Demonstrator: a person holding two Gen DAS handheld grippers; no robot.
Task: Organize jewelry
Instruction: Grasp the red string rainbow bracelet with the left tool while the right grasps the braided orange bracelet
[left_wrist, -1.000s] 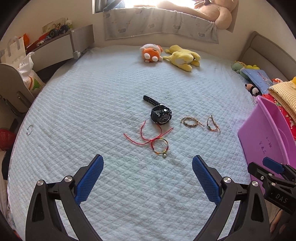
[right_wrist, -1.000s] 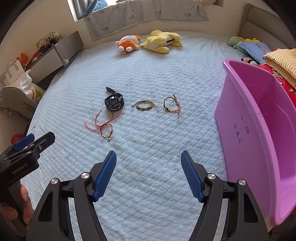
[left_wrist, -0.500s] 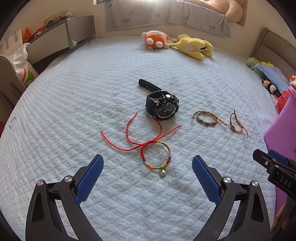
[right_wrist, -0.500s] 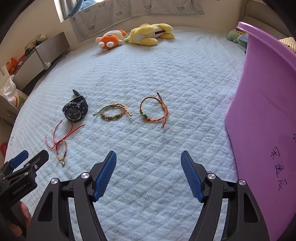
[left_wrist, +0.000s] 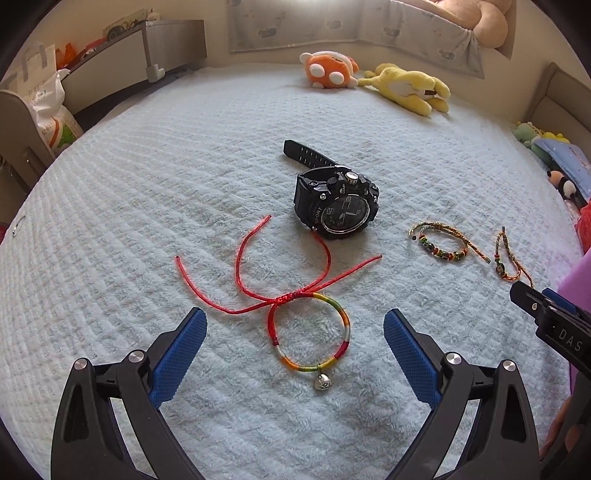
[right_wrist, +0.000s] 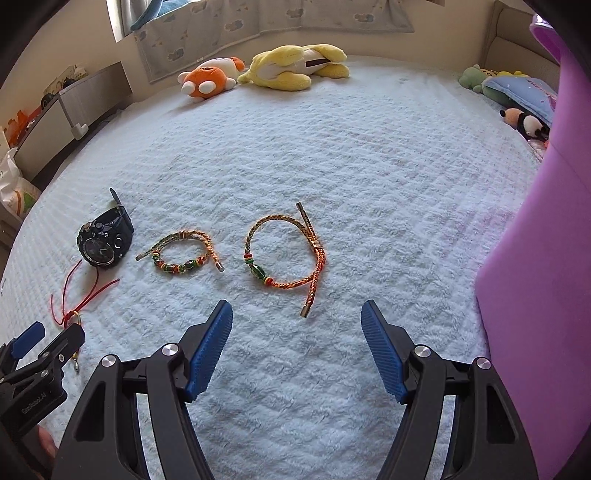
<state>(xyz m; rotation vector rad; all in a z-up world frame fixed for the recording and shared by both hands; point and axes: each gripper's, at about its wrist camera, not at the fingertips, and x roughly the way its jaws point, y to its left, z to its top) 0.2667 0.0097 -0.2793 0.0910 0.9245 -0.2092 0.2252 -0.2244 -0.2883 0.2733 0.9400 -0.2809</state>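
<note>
The left gripper (left_wrist: 291, 347) was nearest in its own view. Its two blue fingers (left_wrist: 179, 350) were spread wide apart and held nothing. A red string bracelet (left_wrist: 308, 332) lay on the bed (left_wrist: 147, 184) right between them. It had a colored loop and a little silver bell (left_wrist: 321, 382) at the near side. Its red string ends spread out toward the far side.

Just past the red strings sat a black watch (left_wrist: 338, 208), face up, with its strap pointing away. One red string end touched the watch.

The right gripper (right_wrist: 297, 343) also had its blue fingers (right_wrist: 210, 350) wide apart, with nothing in them. Just ahead of it lay an orange braided bracelet (right_wrist: 284, 258) with a green bead. One loose end of it reached back toward the fingers but did not touch them. To the left of it, close by, lay a beaded bracelet (right_wrist: 181, 254) with green beads. The watch was further left.

A purple tub (right_wrist: 535, 277) stood on the right side of the bed, apart from the bracelets.

Far back on the bed lay an orange plush toy (right_wrist: 208, 77) and a yellow plush toy (right_wrist: 295, 68), side by side near the wall.
</note>
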